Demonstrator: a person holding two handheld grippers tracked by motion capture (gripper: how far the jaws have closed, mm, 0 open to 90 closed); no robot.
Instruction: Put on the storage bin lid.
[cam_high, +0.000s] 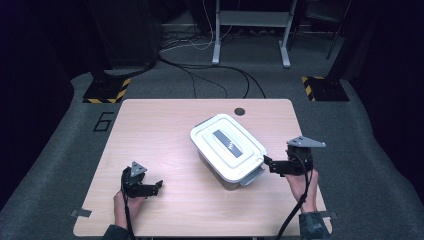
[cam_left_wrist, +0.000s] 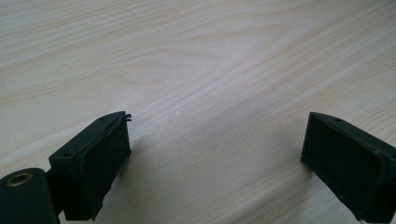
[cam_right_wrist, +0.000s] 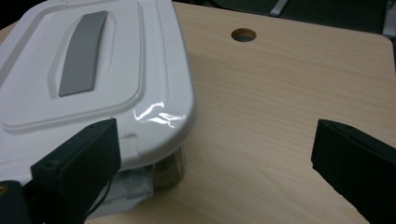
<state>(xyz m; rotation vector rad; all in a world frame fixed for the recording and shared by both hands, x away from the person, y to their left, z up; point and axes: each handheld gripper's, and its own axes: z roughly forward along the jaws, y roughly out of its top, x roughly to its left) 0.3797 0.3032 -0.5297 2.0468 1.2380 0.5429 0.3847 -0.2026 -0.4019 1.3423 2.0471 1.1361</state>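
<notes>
A white plastic container with a shut lid and a grey strip handle sits askew in the middle of the wooden table. My right gripper is at the container's near right corner, pointing left at it, jaws wide apart. In the right gripper view the container lies behind the left jaw, and bare wood shows between the open jaws of the right gripper. My left gripper rests low at the table's front left, apart from the container. In its own view the left gripper is open over bare wood.
A round cable hole is cut near the table's far edge behind the container. On the grey floor beyond are cables, two yellow-black striped stand bases and a metal frame. Small tape tabs mark the front corners.
</notes>
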